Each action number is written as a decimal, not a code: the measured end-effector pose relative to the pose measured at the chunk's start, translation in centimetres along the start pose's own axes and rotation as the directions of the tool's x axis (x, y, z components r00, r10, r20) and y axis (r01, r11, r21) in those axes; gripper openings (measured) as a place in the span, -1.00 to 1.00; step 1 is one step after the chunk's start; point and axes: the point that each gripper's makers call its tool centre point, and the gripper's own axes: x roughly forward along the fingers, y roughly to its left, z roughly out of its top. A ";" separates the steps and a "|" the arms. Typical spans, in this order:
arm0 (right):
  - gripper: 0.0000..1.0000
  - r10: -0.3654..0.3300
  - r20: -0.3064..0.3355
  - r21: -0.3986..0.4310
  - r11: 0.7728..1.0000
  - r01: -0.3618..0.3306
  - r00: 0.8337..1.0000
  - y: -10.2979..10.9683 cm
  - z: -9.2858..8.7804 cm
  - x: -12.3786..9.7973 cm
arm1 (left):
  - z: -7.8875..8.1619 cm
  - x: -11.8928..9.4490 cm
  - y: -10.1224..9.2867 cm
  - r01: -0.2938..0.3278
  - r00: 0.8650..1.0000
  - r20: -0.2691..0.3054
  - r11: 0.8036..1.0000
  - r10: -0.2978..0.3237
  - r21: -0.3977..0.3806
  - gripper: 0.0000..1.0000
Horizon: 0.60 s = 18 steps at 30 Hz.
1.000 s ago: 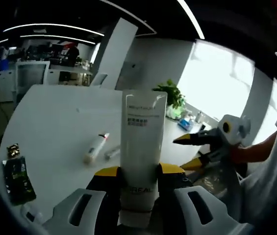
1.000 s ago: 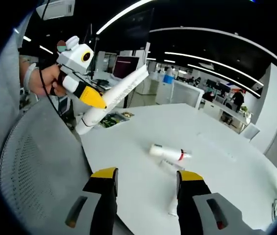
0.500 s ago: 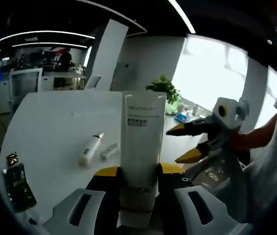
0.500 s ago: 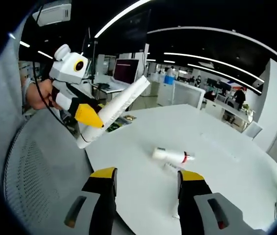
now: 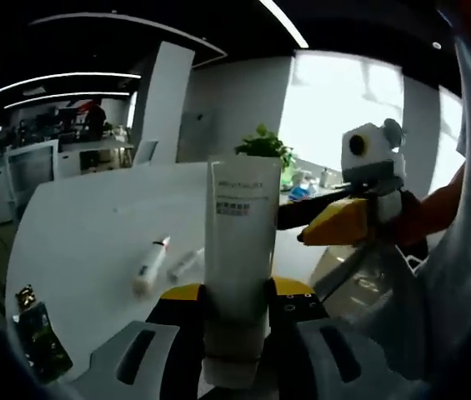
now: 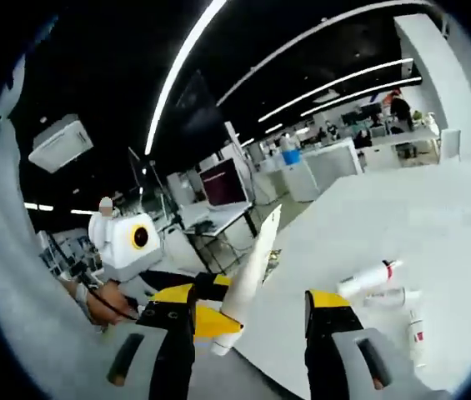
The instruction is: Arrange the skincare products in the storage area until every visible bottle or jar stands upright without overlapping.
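Observation:
A white L'Oreal tube (image 5: pixel 239 250) stands upright in my left gripper (image 5: pixel 237 293), which is shut on its lower part. In the right gripper view the same tube (image 6: pixel 253 260) slants up from the left gripper (image 6: pixel 217 315), low and left of centre. My right gripper (image 6: pixel 248 304) is open, its jaws wide apart with nothing held between them. It also enters the left gripper view, where the right gripper (image 5: pixel 335 223) hangs just right of the tube. Three small tubes (image 6: pixel 368 279) lie flat on the white table (image 6: pixel 435 225).
A small white tube with a red cap (image 5: pixel 147 267) and a thinner one (image 5: pixel 183 264) lie on the table. A dark packet (image 5: pixel 43 348) rests near the table's left edge. A potted plant (image 5: pixel 264 150) stands at the far side. A person's sleeve fills the right side.
The two grippers have drawn closer together. The right gripper rose and now sits beside the tube's upper half. The right gripper view has tilted upward.

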 end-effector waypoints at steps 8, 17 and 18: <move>-0.71 -0.021 0.022 0.213 0.977 0.016 1.000 -1.1 1.1 1.0 | -0.4 0.2 -1.0 0.023 0.999 -0.025 0.997 -0.021 0.078 -0.47; -0.94 -0.006 -0.005 0.129 0.992 0.006 1.000 -0.2 1.3 1.8 | -0.6 0.3 -0.1 -0.041 0.998 -0.035 0.987 0.047 0.153 -0.46; -0.96 0.003 -0.019 0.093 0.996 -0.001 1.000 0.2 1.3 1.9 | -0.5 0.3 0.1 -0.043 0.998 -0.031 0.988 0.048 0.147 -0.46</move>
